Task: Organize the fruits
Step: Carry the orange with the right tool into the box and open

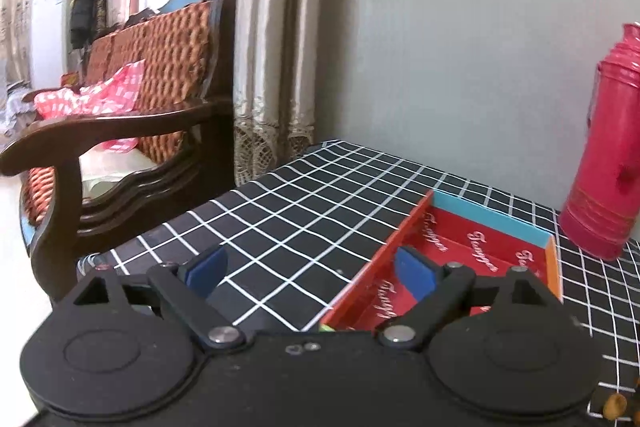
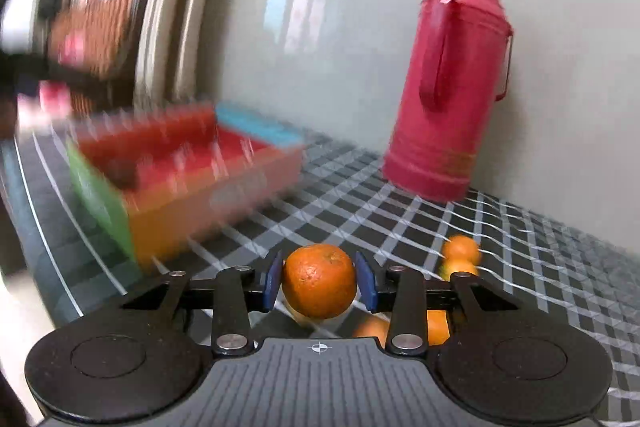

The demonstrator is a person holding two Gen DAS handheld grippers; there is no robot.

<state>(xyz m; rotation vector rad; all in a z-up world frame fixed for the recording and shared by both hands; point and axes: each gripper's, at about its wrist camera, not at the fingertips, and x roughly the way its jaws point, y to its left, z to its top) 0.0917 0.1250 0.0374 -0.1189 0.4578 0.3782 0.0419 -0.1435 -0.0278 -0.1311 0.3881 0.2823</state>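
Orange peel fills the gap between the blue pads of the right gripper: one orange is pinched there, both pads pressing its sides, clear of the cloth below. The jaws stand fairly narrow, set to the fruit's width.

More oranges lie on the checked cloth to the right of the held one, and others show partly under the gripper's right linkage; how many there are cannot be told.

The box sits far left in the right wrist view, blurred, with a green near-left end, an orange near side, a blue far wall and a red inside. A dark lump lies in it, too smeared to name. The red flask stands upright far right, against the grey wall.

In the left wrist view the left gripper is spread wide with nothing between its pads. Its right pad hangs over the near part of the box, its left pad over bare cloth. The box's red floor bears white script. The flask stands just beyond the box's far right corner. A wooden armchair stands left of the table.
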